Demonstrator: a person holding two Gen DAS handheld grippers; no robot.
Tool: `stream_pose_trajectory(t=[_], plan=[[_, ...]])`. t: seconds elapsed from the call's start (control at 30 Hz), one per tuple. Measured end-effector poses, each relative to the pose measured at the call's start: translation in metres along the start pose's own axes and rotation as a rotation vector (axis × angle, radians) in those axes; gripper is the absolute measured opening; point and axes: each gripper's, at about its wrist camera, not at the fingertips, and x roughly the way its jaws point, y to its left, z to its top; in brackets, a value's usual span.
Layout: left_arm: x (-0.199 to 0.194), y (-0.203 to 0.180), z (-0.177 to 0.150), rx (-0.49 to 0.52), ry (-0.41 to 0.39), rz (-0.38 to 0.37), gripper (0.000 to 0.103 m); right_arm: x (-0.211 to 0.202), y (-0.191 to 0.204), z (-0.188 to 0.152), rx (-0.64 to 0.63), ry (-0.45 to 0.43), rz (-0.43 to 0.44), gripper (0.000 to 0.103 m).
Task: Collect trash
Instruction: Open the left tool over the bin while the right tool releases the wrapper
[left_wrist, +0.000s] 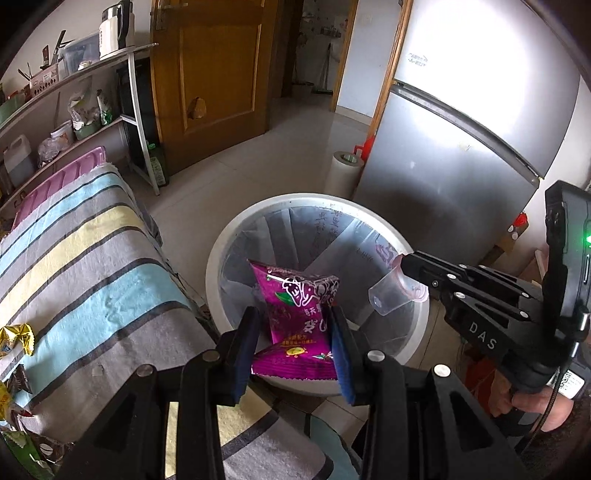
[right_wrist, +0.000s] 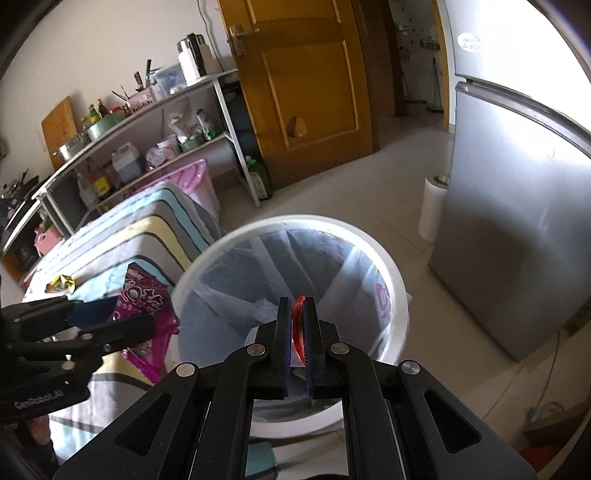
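Observation:
My left gripper (left_wrist: 294, 319) is shut on a purple snack packet (left_wrist: 295, 295) and holds it upright over the near side of a white bin (left_wrist: 212, 266) lined with a clear bag. At the right, my right gripper (left_wrist: 406, 271) is shut on the reddish rim of a clear plastic cup (left_wrist: 391, 297), which lies on its side above the bin's right edge. In the right wrist view, the right gripper (right_wrist: 297, 308) pinches the red cup rim (right_wrist: 297, 325) over the bin (right_wrist: 295, 221). The left gripper (right_wrist: 118, 315) with the packet (right_wrist: 144, 299) is at the left.
A table under a striped cloth (left_wrist: 92, 258) stands left of the bin, with a gold wrapper (left_wrist: 16, 336) and other wrappers on it. A silver fridge (left_wrist: 443, 166) and a paper roll (left_wrist: 341, 173) stand at the right. A shelf (left_wrist: 74, 110) and a wooden door (left_wrist: 214, 74) are behind.

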Motion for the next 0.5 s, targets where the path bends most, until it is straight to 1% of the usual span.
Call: stream_pose_trajectory(t=[0.03, 0.1, 0.17, 0.2, 0.23, 0.27, 0.3, 0.33, 0.4, 0.47, 0.5], plan=[[0.0, 0.0, 0.0, -0.001, -0.001, 0.0, 0.043, 0.002, -0.001, 0.0, 0.001, 0.004, -0.003, 0.006], [0.003, 0.001, 0.001, -0.006, 0.005, -0.003, 0.044, 0.005, -0.003, 0.0, 0.013, 0.015, -0.014, 0.006], [0.003, 0.004, 0.001, -0.012, 0.009, 0.002, 0.051, 0.007, -0.004, 0.0, 0.021, 0.022, -0.018, 0.008], [0.003, 0.005, 0.0, -0.014, 0.009, 0.002, 0.052, 0.007, -0.005, -0.001, 0.026, 0.022, -0.025, 0.01], [0.002, 0.005, 0.0, -0.015, 0.006, 0.001, 0.055, 0.007, -0.004, -0.001, 0.027, 0.021, -0.028, 0.012], [0.001, 0.006, 0.0, -0.018, 0.004, 0.002, 0.058, 0.007, -0.004, -0.001, 0.028, 0.02, -0.03, 0.02], [0.001, 0.007, 0.0, -0.019, 0.002, 0.003, 0.058, 0.006, -0.004, -0.001, 0.03, 0.017, -0.03, 0.03], [-0.001, 0.007, 0.0, -0.021, -0.001, 0.002, 0.059, 0.005, -0.004, -0.001, 0.031, 0.014, -0.028, 0.034], [-0.003, 0.009, 0.0, -0.025, -0.008, 0.005, 0.06, 0.003, -0.002, -0.001, 0.03, 0.009, -0.026, 0.035], [-0.006, 0.011, 0.0, -0.031, -0.016, 0.008, 0.064, 0.001, 0.0, 0.0, 0.024, 0.004, -0.029, 0.035], [-0.008, 0.012, 0.0, -0.036, -0.019, 0.009, 0.064, 0.0, 0.0, 0.0, 0.023, 0.003, -0.031, 0.035]])
